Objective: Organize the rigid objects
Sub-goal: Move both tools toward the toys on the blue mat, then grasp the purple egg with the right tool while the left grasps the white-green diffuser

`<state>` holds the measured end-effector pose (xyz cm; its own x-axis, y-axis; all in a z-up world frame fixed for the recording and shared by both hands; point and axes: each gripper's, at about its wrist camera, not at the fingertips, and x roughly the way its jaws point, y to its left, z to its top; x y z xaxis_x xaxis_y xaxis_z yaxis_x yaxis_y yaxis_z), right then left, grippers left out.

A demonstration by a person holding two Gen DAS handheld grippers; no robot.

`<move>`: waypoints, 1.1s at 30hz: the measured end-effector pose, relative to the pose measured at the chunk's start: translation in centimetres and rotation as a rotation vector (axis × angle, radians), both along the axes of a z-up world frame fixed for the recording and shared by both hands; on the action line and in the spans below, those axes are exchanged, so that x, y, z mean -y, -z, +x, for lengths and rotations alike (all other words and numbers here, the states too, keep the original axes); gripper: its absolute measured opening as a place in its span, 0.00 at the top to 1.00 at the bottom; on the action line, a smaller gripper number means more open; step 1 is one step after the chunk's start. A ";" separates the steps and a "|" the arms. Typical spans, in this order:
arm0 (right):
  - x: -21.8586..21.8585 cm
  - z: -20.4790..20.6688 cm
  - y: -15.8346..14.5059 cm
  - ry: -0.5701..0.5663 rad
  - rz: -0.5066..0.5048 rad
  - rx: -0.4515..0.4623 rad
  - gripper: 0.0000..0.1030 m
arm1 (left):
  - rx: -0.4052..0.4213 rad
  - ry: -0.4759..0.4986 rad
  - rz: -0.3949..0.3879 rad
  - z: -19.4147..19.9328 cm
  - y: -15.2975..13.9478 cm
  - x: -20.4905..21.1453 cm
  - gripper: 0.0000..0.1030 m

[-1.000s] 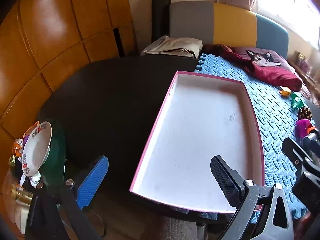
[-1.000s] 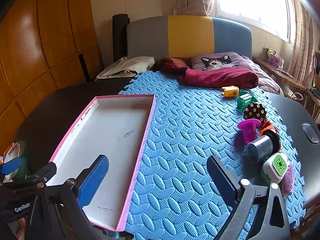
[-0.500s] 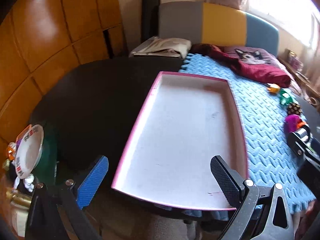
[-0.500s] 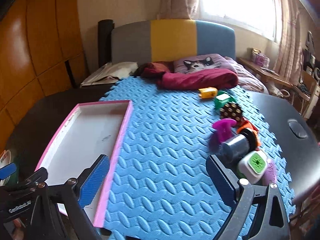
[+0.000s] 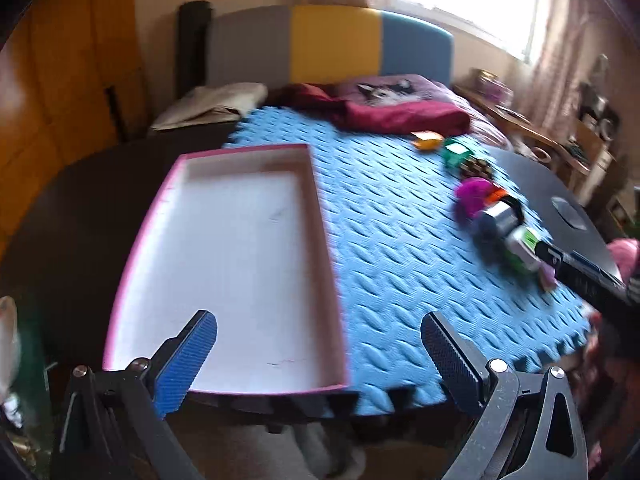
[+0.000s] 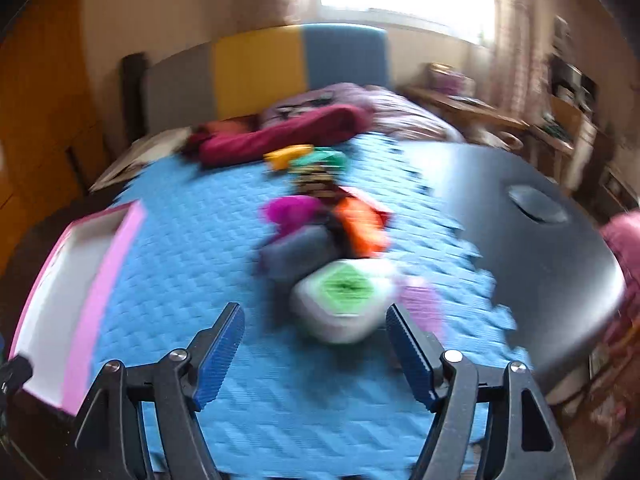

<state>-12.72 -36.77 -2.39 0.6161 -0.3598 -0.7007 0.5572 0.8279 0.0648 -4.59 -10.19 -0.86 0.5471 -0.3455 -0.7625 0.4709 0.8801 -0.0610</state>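
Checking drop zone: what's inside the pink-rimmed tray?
Pink-rimmed tray holds no objects, only faint scuffs on its white floor. The left gripper's blue finger covers a small part of the near edge.

In the left wrist view, the pink-rimmed shallow white tray [image 5: 224, 264] is lying bare across the centre-left of the frame, its raised rim forming a low barrier. The blue interlocking foam mat [image 5: 392, 240] is offering open passage through the centre. A row of small objects is blocking the right side: an orange block [image 5: 427, 139], a green block [image 5: 456, 153], a magenta piece [image 5: 472, 194] and a grey cylinder [image 5: 494, 222]. In the right wrist view, a white box with a green face [image 6: 344, 300] is sitting just ahead at lower centre; the mat at lower left is lying open.
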 end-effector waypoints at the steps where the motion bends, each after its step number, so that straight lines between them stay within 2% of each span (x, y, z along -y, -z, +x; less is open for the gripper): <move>1: 0.9 -0.6 0.0 0.020 0.005 0.001 0.30 | -0.011 0.013 -0.004 -0.1 0.1 0.4 0.00; 3: 3.1 -1.7 0.4 0.063 0.018 -0.004 0.41 | -0.041 0.045 -0.028 -0.7 0.2 1.3 0.00; 6: 5.0 -2.2 1.1 0.078 0.058 -0.023 0.46 | -0.070 0.079 -0.047 -1.2 0.2 2.5 0.00; 12: 6.1 -0.8 2.9 0.010 0.145 -0.047 0.58 | -0.113 0.149 -0.012 -2.0 0.8 5.1 0.00; 18: 5.3 0.0 3.4 -0.042 0.086 -0.063 0.59 | -0.160 0.190 -0.059 -1.6 0.8 7.1 0.00; 22: 6.0 0.6 4.3 -0.060 0.121 -0.099 0.58 | -0.178 0.232 -0.079 -1.1 0.7 9.1 0.00; 27: 6.5 -0.3 4.5 -0.046 0.120 -0.081 0.58 | -0.197 0.293 -0.086 -0.5 0.7 12.4 0.00; 30: 7.2 -1.1 4.4 -0.032 0.143 -0.072 0.58 | -0.170 0.321 -0.097 -0.8 0.5 14.1 0.00; 33: 7.7 -2.0 4.4 -0.018 0.157 -0.071 0.58 | -0.096 0.362 -0.094 -1.3 0.1 16.2 0.00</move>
<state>-14.75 -44.43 -6.80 0.5684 -0.2317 -0.7894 0.5499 0.8207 0.1551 -5.93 -26.38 -0.94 0.3046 -0.5739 -0.7602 0.7380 0.6467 -0.1926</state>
